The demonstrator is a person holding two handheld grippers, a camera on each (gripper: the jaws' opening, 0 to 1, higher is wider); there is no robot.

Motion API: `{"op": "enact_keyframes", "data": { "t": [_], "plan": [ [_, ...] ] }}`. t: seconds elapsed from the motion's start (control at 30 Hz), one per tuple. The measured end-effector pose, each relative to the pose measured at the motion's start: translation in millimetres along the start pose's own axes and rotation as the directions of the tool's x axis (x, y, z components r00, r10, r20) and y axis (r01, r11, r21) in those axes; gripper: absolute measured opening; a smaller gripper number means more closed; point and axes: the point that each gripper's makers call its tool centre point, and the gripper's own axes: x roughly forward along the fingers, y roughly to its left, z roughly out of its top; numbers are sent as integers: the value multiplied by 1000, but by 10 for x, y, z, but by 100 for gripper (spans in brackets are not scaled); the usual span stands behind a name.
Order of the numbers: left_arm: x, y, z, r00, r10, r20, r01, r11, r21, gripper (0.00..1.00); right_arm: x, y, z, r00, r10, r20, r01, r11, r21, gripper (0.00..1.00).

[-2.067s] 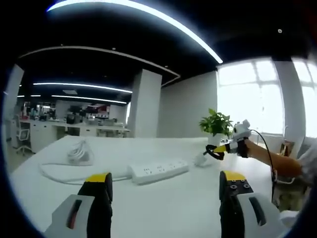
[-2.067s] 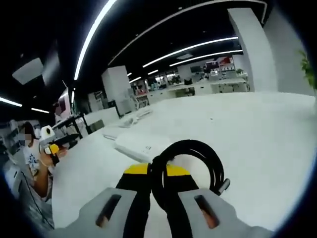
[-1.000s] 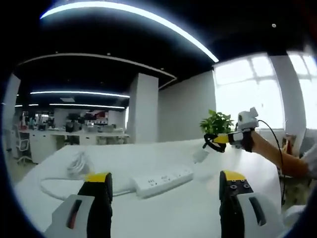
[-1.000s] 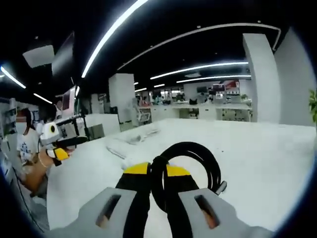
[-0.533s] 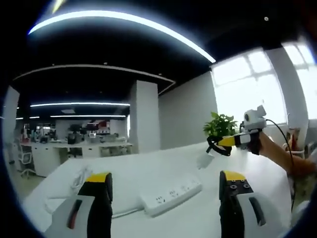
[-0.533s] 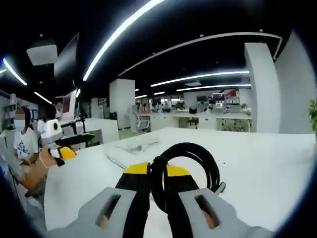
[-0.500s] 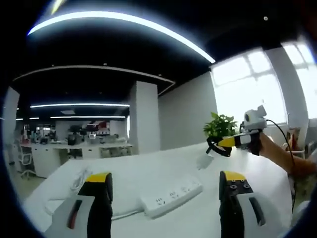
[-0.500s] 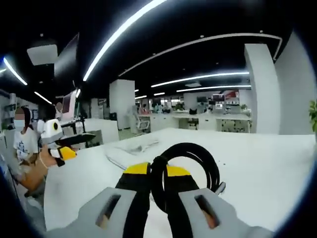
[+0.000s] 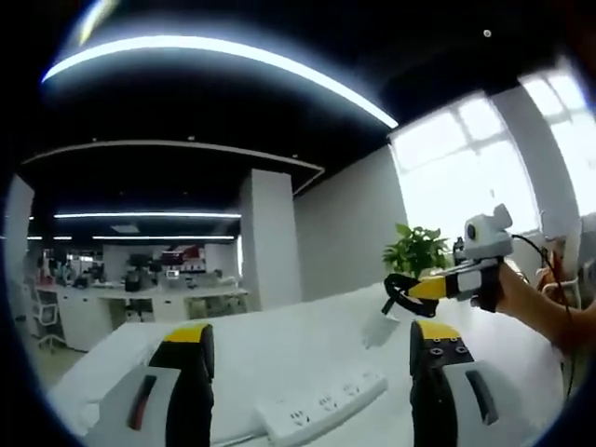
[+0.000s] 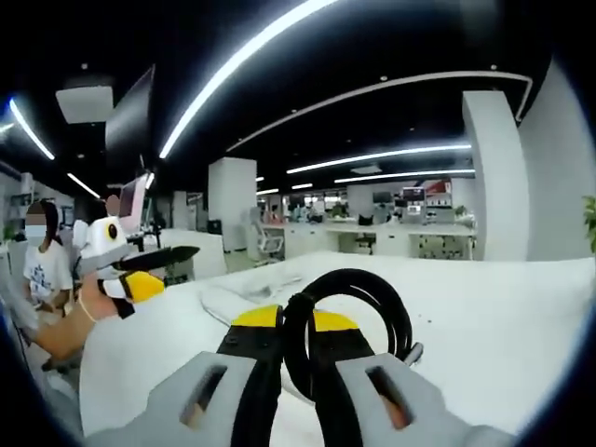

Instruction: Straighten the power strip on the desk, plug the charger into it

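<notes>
Risk: my right gripper (image 10: 296,328) pinches only the looped black charger cable (image 10: 358,312), so the dangling white charger (image 9: 377,328) could swing past the white plastic power strip (image 9: 321,407); my left gripper (image 9: 303,345) hangs wide.

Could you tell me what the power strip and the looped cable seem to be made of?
The power strip looks like white moulded plastic, smooth and slightly glossy with crisp edges. The cable, pinched in the right gripper, looks like black rubber or soft plastic: it holds a smooth loop with a dull sheen.

A long white desk (image 9: 279,349) stretches toward the back of an office; a white power strip (image 9: 321,410) lies flat on it at an angle, sockets facing up. A thin white cord (image 10: 244,296) rests on the desk further along.
</notes>
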Motion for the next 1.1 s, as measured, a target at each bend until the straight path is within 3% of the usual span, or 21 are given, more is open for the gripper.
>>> {"op": "enact_keyframes", "data": {
  "t": [0.37, 1.1],
  "plan": [
    [271, -5, 58, 1000, 9, 22, -9, 1000, -21, 88, 6, 46, 1, 1000, 0, 8, -1, 1000, 15, 8],
    [539, -229, -226, 998, -57, -27, 58, 998, 39, 93, -25, 63, -54, 1000, -6, 4, 6, 1000, 20, 9]
  ]
}}
